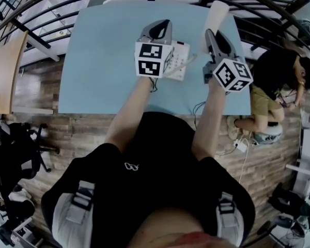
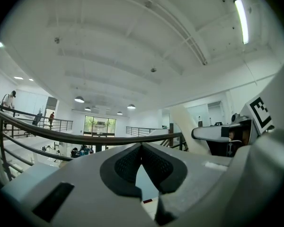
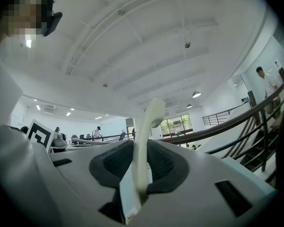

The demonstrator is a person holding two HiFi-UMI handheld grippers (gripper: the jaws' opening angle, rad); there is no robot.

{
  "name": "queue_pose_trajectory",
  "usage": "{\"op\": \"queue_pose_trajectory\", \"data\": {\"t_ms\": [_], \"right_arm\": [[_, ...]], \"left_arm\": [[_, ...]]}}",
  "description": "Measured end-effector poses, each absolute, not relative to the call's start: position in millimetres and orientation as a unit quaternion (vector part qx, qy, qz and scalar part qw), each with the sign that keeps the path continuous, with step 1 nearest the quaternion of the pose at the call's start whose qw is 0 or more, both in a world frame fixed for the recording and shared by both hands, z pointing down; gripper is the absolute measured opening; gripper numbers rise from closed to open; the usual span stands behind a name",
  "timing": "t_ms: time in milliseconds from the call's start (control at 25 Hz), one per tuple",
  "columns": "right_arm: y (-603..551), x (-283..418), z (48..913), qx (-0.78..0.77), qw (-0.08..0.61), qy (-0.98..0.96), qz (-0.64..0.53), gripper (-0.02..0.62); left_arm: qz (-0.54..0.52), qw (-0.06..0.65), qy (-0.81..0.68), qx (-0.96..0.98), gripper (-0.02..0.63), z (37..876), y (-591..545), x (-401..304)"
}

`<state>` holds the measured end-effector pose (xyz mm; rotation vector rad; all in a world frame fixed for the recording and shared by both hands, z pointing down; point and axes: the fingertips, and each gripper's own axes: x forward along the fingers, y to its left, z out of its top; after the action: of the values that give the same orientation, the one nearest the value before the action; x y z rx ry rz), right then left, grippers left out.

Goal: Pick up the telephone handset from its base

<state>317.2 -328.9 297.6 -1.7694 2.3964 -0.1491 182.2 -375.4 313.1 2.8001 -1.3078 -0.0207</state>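
Note:
A white telephone base [image 1: 180, 61] with a keypad sits on the light blue table [image 1: 103, 61]. My right gripper [image 1: 211, 35] is to the right of the base and is shut on the cream handset [image 1: 216, 17], which sticks out beyond the jaws, clear of the base. In the right gripper view the handset [image 3: 149, 126] stands upright, pinched between the dark pads [image 3: 114, 163]. My left gripper [image 1: 163, 25] hovers over the base's left part. Its tips meet with nothing between them [image 2: 142, 148]. The left gripper view also catches the handset [image 2: 187, 122] and the right gripper [image 2: 217, 134] off to the right.
A dark curved railing [image 1: 41, 22] runs behind the table. A person [image 1: 279, 76] sits on the wooden floor to the right, near cables and a power strip [image 1: 240, 144]. A wooden desk [image 1: 2, 71] and an office chair [image 1: 20, 149] stand at the left.

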Motion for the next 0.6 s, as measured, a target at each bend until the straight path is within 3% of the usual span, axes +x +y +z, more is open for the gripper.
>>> {"op": "queue_pose_trajectory", "data": {"t_ms": [600], "right_arm": [[-336.6,319.2,301.1,-0.593,0.069,0.801,-0.046,0.086]], "left_arm": [[-0.006,0.031,-0.43,0.902,-0.002,317.7,-384.1,177.7]]}}
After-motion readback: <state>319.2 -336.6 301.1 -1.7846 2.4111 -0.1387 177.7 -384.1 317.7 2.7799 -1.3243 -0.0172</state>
